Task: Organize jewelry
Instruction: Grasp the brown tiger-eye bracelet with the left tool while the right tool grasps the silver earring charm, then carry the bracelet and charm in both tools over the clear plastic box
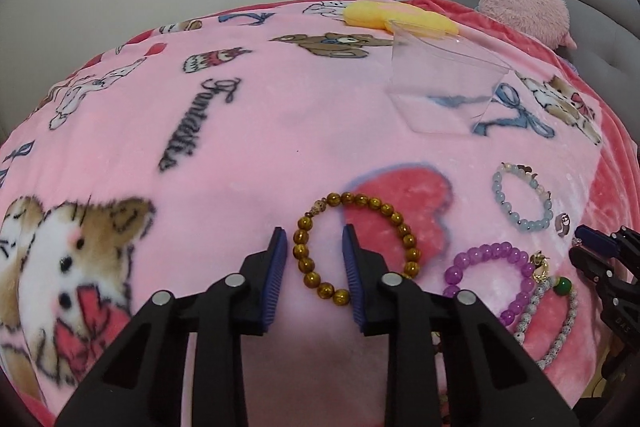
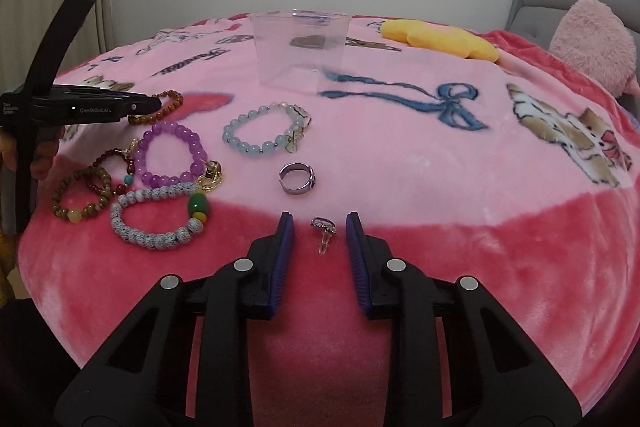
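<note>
Both tongs are open — left tongs (image 1: 314, 233) straddle the amber bracelet's (image 1: 356, 247) near side, right tongs (image 2: 320, 221) flank the earring (image 2: 323, 227); we should close slowly, low against the blanket (image 2: 400, 155).

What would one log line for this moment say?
left gripper: open, straddling amber bead bracelet | right gripper: open, around small stud earring | clear plastic box: empty

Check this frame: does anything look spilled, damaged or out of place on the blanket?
Nothing looks damaged. The clear container stands upright and looks empty, while all the jewelry lies loose on the blanket. The bracelets near the purple bracelet overlap in a cluster; the ring and earring lie apart.
</note>
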The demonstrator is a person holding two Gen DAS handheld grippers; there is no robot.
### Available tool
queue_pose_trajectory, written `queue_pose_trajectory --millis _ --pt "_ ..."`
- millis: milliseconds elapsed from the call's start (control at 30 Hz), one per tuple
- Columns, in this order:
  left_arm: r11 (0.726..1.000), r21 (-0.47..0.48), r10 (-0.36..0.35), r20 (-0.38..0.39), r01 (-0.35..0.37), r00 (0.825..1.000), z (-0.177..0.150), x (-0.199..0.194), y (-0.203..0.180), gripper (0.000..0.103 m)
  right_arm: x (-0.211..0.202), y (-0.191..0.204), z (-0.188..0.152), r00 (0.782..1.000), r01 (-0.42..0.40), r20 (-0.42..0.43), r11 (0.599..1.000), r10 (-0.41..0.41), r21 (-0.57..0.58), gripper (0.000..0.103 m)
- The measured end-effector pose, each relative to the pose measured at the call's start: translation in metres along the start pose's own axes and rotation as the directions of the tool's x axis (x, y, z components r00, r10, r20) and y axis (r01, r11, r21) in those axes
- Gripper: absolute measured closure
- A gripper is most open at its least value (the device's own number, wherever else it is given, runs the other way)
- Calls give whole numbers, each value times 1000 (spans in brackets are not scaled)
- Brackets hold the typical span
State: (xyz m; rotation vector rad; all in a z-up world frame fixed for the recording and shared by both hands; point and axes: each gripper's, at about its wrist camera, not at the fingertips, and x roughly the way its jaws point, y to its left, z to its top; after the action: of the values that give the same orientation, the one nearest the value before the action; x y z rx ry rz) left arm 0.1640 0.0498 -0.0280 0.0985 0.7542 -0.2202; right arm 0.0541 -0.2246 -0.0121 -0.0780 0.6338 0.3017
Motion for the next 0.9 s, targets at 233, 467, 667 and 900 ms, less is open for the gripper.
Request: queue_pose_trajectory --millis 233,467,667,900 --pt "1000 26 9 -5 -9 1000 2 3 -4 95 6 2 3 1000 4 -14 1000 -4 -7 84" --pt "996 69 51 20 -52 999 -1 -2 -14 96 6 -3 5 1000 -12 -25 1000 12 13 91" --pt "989 99 102 63 -108 993 -4 -13 -21 96 0 -3 5 1000 -18 -14 1000 18 16 91" --pt "979 132 140 143 -159 980 -7 -39 -34 96 -16 2 11 998 -53 23 999 52 14 91"
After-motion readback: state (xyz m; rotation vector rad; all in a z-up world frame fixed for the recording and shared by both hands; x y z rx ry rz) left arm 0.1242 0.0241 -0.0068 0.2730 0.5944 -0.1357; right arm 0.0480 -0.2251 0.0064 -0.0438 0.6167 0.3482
